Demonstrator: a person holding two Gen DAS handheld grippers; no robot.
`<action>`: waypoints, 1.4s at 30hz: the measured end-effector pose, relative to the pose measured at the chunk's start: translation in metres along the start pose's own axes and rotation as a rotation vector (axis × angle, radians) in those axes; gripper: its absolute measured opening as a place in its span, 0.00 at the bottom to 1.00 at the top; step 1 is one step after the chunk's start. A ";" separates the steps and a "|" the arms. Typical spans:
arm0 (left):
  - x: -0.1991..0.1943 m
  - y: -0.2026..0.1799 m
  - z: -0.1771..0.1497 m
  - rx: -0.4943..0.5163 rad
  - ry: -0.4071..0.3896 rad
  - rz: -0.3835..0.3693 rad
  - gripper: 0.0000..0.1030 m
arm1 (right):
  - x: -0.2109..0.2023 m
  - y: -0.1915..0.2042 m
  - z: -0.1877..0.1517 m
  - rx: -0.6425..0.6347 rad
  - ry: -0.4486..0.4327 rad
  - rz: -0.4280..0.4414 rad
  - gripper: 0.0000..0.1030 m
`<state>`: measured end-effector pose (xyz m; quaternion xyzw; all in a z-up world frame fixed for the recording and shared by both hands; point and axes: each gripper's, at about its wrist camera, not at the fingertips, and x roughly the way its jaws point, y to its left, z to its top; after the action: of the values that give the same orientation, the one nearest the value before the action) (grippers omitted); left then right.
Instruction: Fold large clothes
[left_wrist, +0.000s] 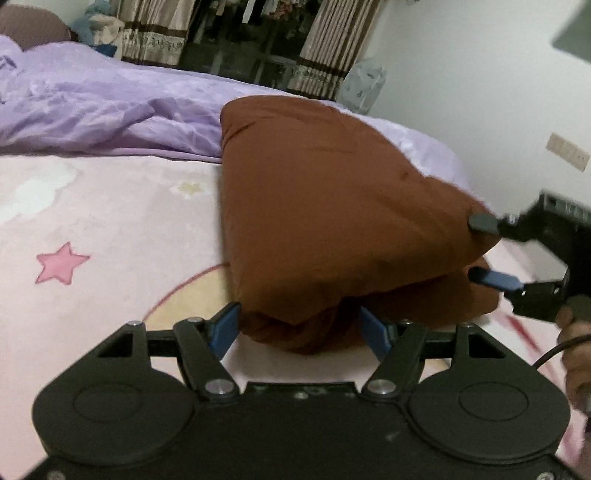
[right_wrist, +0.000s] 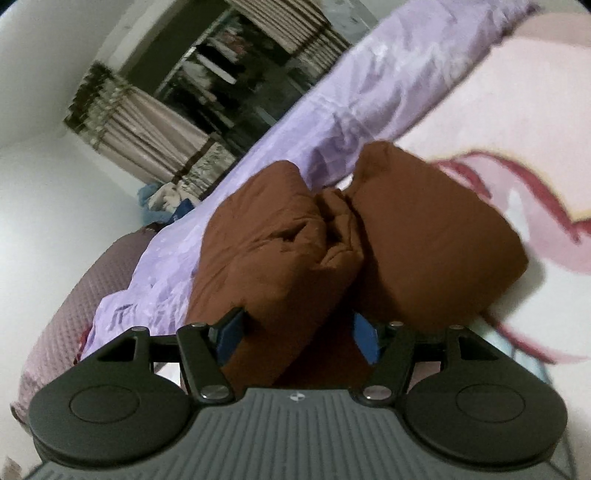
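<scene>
Both grippers (left_wrist: 299, 325) (right_wrist: 299, 332) prob. clamp brown garment (left_wrist: 332, 206) betw. fingers.

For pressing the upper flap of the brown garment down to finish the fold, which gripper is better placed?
Probably the right gripper: its fingers straddle the raised upper flap of the brown garment, so lowering it closes the fold. The left gripper only brackets the bottom bundle.

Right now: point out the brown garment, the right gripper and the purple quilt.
brown garment (left_wrist: 332, 206): left wrist view, upper folded panel.
right gripper (left_wrist: 476, 249): left wrist view, midway between its fingertips, brown cloth between them.
purple quilt (left_wrist: 92, 103): left wrist view, wrinkled top surface.
</scene>
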<state>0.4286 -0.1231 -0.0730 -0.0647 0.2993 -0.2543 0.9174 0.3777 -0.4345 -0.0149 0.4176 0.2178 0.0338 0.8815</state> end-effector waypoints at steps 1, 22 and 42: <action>0.006 -0.001 0.001 0.010 0.001 0.011 0.69 | 0.005 -0.002 -0.001 0.020 0.004 0.005 0.75; -0.004 -0.013 0.007 -0.085 -0.075 0.103 0.71 | -0.014 0.054 0.023 -0.192 -0.186 0.072 0.21; 0.007 -0.016 -0.002 -0.076 0.050 0.103 0.75 | -0.005 -0.090 0.035 0.009 -0.134 0.008 0.40</action>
<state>0.4254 -0.1399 -0.0735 -0.0777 0.3344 -0.1969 0.9183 0.3764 -0.5191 -0.0611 0.4240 0.1565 0.0083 0.8920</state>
